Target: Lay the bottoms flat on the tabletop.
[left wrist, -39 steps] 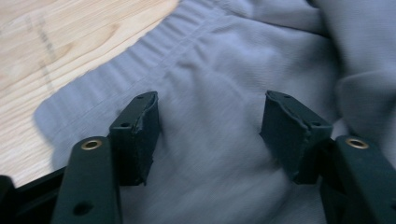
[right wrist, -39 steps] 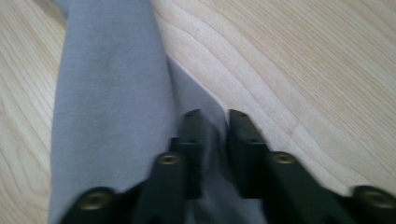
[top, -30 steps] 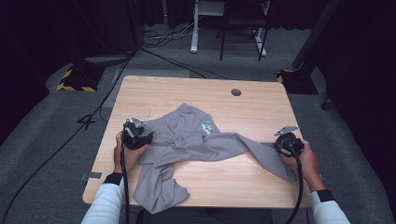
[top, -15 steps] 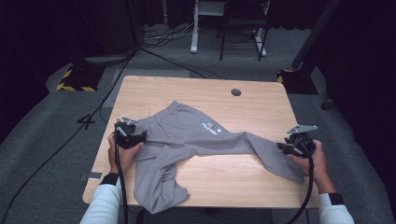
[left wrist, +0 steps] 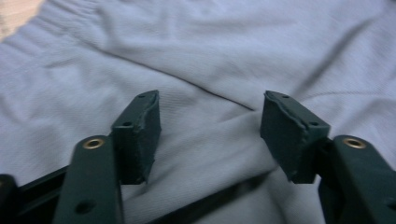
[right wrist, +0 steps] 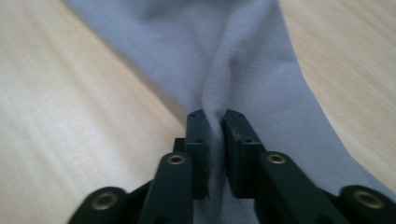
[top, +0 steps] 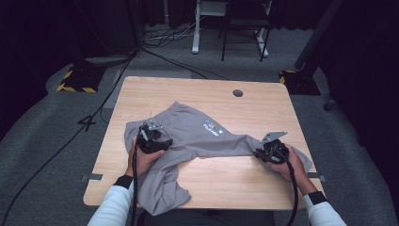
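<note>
Both hands shifted right; right gripper [right wrist: 214, 122] jaws just closing, pinching grey trousers [top: 197, 134] leg; left gripper [left wrist: 210, 126] jaws spread over fabric on tabletop [top: 188, 92].

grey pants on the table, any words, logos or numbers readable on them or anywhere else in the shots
Grey pants: a small blue and white printed logo near the waist, too small and blurred to read.
Floor plates: yellow and black hazard stripes, a warning marking with no words.
Table, left gripper and right gripper: no text on them.
</note>
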Tool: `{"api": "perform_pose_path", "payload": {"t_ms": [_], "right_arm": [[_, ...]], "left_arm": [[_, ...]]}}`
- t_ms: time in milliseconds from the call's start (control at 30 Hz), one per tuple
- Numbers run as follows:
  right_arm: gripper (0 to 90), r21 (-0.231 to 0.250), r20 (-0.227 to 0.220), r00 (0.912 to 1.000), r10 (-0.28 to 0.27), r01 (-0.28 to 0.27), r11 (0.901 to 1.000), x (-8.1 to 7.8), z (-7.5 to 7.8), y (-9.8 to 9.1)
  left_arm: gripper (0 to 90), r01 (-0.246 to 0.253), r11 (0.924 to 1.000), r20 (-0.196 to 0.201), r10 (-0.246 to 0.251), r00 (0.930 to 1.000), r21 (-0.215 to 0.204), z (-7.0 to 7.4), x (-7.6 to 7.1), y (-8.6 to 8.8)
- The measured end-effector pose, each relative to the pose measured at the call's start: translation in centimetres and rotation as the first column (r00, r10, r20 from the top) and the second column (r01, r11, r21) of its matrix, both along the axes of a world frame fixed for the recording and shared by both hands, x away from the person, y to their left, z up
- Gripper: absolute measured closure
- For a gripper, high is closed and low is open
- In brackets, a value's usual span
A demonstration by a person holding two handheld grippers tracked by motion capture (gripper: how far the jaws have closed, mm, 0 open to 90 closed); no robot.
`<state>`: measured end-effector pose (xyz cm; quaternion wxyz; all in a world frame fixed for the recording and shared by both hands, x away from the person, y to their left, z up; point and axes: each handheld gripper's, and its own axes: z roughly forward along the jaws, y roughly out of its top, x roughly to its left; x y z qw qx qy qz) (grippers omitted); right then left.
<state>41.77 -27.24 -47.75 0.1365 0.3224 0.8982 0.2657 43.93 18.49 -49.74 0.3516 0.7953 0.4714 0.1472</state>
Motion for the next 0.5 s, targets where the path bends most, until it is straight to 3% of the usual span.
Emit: {"api": "perform_pose_path", "payload": {"t_ms": [67, 133, 233, 300, 400, 467, 500], "right_arm": [[84.8, 0.036, -0.04, 0.9973, 0.061, -0.059, 0.9976, -0.8, 0.3, 0.2], [84.8, 0.044, -0.079, 0.9853, 0.152, -0.149, 0.9879, -2.1, 0.4, 0.8], [80.3, 0.043, -0.128, 0.9555, 0.266, -0.263, 0.9639, -4.7, 0.4, 2.0], [70.5, 0.068, -0.159, 0.9275, 0.338, -0.331, 0.941, -6.3, 0.5, 2.7], [53.8, 0.054, -0.156, 0.9153, 0.371, -0.368, 0.9284, -7.8, 0.5, 3.3], [51.4, 0.054, -0.125, 0.9113, 0.392, -0.388, 0.9199, -8.3, 1.0, 3.2], [49.8, 0.053, -0.1, 0.9174, 0.385, -0.382, 0.9227, -8.4, 1.5, 3.0]], "left_arm": [[44.8, -0.06, 0.9976, 0.012, 0.06, 0.9981, 0.034, 0.0, 0.0, 0.3], [47.2, -0.095, 0.9947, 0.022, 0.094, 0.9953, 0.041, 0.0, 0.0, 0.6], [47.8, -0.128, 0.9908, 0.024, 0.127, 0.9916, 0.044, 0.0, 0.0, 1.0], [47.5, -0.128, 0.9903, 0.025, 0.127, 0.9916, 0.053, 0.0, -0.1, 1.0], [46.1, -0.119, 0.9919, 0.019, 0.118, 0.9928, 0.046, 0.0, -0.2, 0.9], [42.0, -0.079, 0.9958, 0.015, 0.079, 0.9968, 0.046, 0.0, -0.2, 0.7], [40.2, -0.053, 0.9979, 0.013, 0.052, 0.9985, 0.037, 0.1, -0.2, 0.6]]}}
